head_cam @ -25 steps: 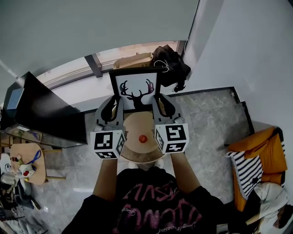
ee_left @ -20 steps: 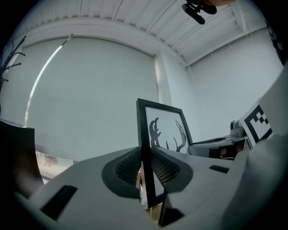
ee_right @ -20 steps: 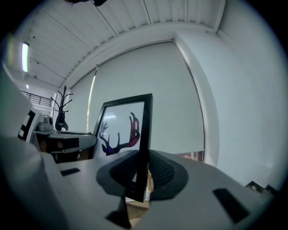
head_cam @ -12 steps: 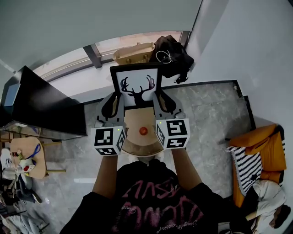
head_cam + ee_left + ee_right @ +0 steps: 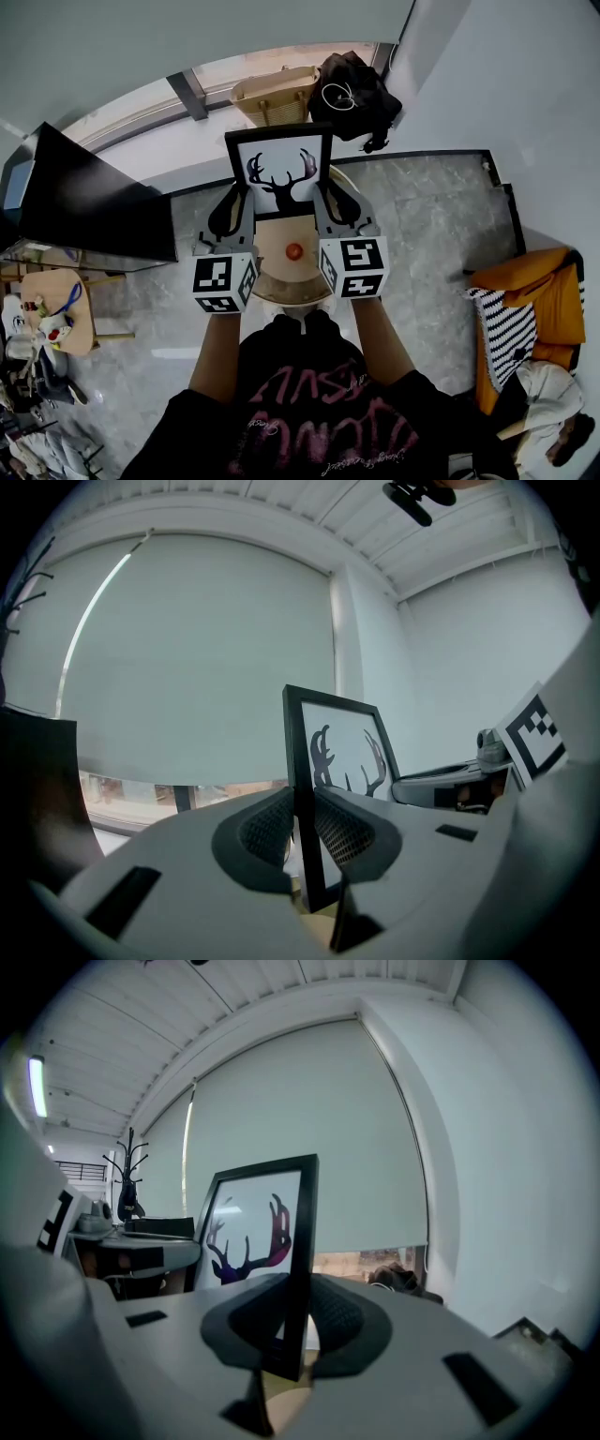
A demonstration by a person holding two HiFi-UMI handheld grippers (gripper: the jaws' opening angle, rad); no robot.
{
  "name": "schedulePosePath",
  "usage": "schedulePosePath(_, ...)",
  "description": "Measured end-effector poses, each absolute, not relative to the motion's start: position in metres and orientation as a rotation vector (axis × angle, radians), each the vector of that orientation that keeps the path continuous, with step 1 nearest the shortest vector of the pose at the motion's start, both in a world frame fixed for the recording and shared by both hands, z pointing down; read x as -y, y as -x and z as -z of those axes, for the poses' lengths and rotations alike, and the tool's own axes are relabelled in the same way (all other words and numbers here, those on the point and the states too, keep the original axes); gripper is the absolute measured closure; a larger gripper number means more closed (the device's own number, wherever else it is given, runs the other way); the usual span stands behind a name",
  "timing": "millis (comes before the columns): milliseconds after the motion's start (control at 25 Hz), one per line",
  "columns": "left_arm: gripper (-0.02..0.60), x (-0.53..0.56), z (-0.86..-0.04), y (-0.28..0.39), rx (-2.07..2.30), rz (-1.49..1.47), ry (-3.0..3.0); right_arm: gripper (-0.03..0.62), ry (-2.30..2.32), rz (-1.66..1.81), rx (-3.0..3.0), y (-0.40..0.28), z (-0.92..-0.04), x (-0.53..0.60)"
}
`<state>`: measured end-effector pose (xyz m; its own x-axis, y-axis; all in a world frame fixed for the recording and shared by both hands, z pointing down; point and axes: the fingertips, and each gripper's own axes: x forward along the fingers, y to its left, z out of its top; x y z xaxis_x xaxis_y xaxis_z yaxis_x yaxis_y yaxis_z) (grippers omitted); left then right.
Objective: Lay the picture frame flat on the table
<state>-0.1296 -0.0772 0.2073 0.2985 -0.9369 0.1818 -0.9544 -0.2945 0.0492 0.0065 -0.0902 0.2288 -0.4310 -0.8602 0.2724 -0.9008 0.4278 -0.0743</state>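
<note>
A black picture frame (image 5: 278, 173) with a dark antler print stands upright above a small round wooden table (image 5: 270, 277). My left gripper (image 5: 233, 210) is shut on its left edge, and my right gripper (image 5: 336, 206) is shut on its right edge. In the left gripper view the frame (image 5: 342, 752) rises edge-on from between the ribbed pads of the left gripper (image 5: 302, 832). The right gripper view shows the frame (image 5: 253, 1222) pinched the same way by the right gripper (image 5: 292, 1321). I cannot tell whether the frame's bottom edge touches the table.
A small red thing (image 5: 293, 250) lies on the round table between the grippers. A black flat panel (image 5: 84, 211) stands at the left. A wicker basket (image 5: 274, 96) and a black bag (image 5: 352, 94) sit by the window. An orange chair (image 5: 534, 309) stands at the right.
Both grippers keep their hold on the frame. The head view has shifted a little, so the frame, grippers and table sit slightly higher in the picture.
</note>
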Motion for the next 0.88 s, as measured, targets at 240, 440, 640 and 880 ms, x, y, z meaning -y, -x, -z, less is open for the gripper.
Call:
schedulePosePath(240, 0.508, 0.082, -0.229, 0.132, 1.745, -0.211, -2.364, 0.513, -1.525, -0.361, 2.457, -0.005, -0.250, 0.095)
schedulePosePath(440, 0.509, 0.079, -0.252, 0.130, 1.719, -0.236, -2.327, 0.513, -1.504, -0.408, 2.424, -0.006, -0.273, 0.092)
schedulePosePath(640, 0.509, 0.073, -0.276, 0.127, 1.694, -0.263, -2.300, 0.513, -1.489, -0.454, 2.395, -0.010, -0.296, 0.085)
schedulePosePath(880, 0.509, 0.071, -0.300, 0.127, 1.665, -0.296, -2.262, 0.514, -1.466, -0.500, 2.360, -0.009, -0.320, 0.082)
